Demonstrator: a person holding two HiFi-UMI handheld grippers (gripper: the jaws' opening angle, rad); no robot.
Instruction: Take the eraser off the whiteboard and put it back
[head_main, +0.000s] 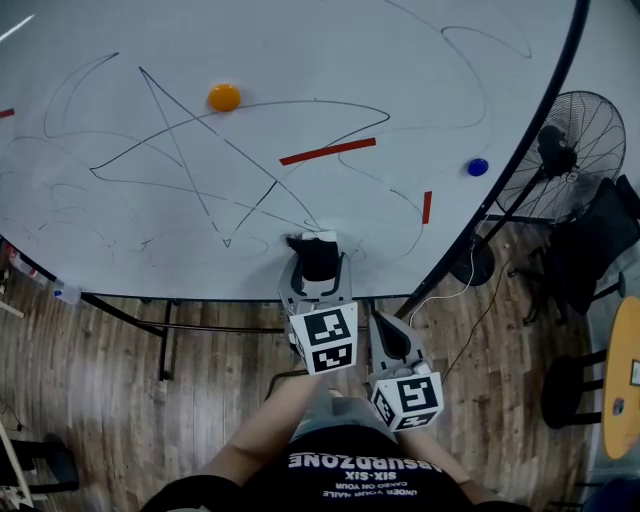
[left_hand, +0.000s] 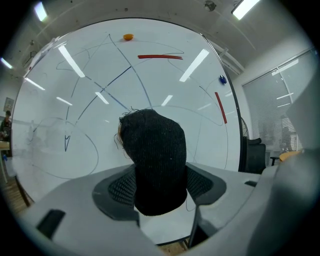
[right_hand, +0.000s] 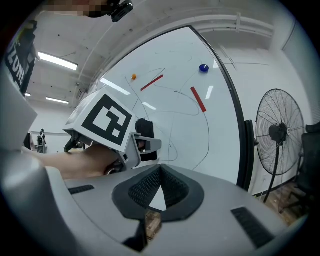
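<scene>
Whiteboard (head_main: 120, 60): scrawled with thin pen lines; orange magnet (head_main: 224, 97) up top, blue magnet (head_main: 478, 167) far right.
Left gripper (head_main: 317, 275): jaws clamped on the black eraser (head_main: 318, 252).
Eraser: upright near the board's lower edge; contact with the board unclear.
Right gripper (head_main: 390, 335): jaws pressed together, nothing between them, held below the board.
Fan (head_main: 580, 140): standing right of the board.

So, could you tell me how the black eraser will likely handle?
The eraser looks fuzzy and knit-like, so probably soft and grippy, unlikely to slip. The left hand-held gripper holds it by one end, so it is probably light.
</scene>
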